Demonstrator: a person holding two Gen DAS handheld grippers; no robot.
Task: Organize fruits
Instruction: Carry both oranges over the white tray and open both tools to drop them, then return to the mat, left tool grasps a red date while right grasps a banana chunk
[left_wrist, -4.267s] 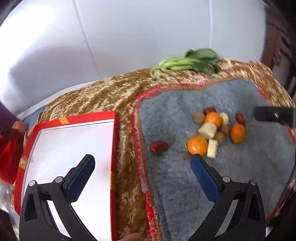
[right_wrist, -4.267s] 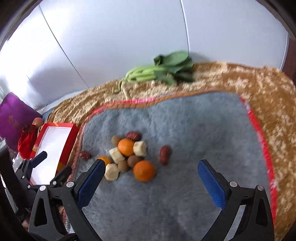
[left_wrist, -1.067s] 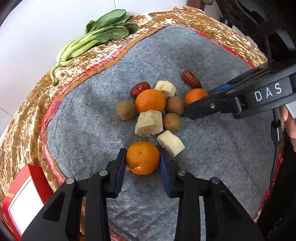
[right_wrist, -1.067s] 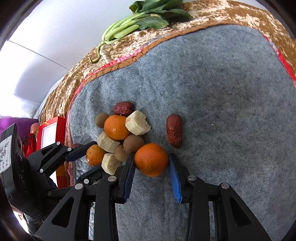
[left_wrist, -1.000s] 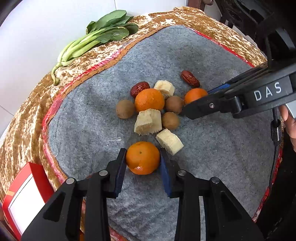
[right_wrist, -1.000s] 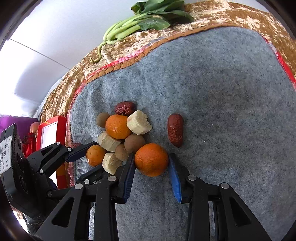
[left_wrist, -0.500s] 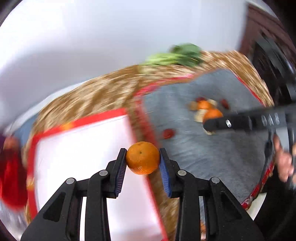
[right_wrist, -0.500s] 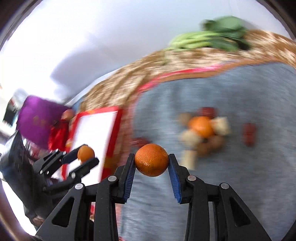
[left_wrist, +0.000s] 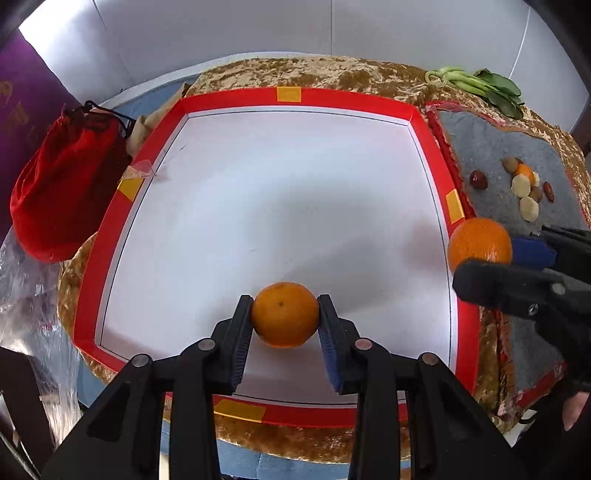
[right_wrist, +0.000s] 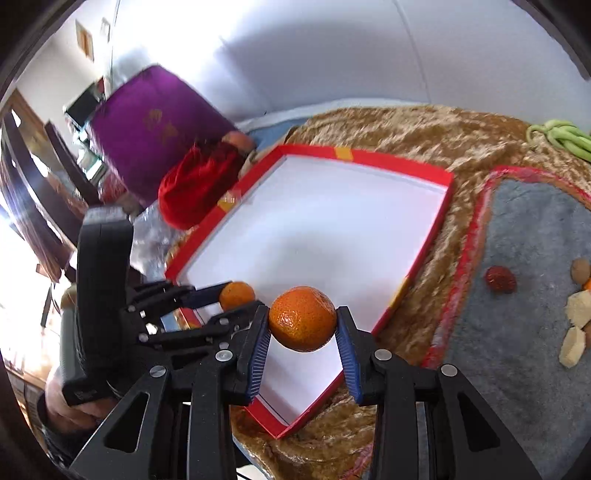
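Over the tray: I have the left gripper above the near part of the shallow white cardboard tray with the red rim; its jaws are clamped on a round orange mandarin; whether the fruit touches the tray floor I cannot tell.
At the tray's right edge: my right gripper has its jaws clamped on a second, slightly larger orange mandarin; in the left wrist view this fruit sits about over the red rim, not yet well inside.
Step in hand: I judge it to be setting both mandarins down in the tray.
Doing it well, left: I would lower until the fruit rests on the white floor, then part the jaws slowly; a round fruit dropped from any height may roll.
Doing it well, right: I would carry the fruit further in past the rim and keep it apart from the other, so the two grippers do not knock.
Count, mandarins: three; two held, one left on the grey felt mat.
Count, red dates: two on the mat; the nearer dark red wrinkled date lies apart from the pile.
Count, pale cut chunks: two clearly; perhaps a third half hidden.
Count, small brown round fruits: two that I can make out.
Count, trays: one, with no fruit lying loose in it.
Beside the scene: a red drawstring cloth pouch left of the tray; a bunch of green leafy vegetables at the far right.
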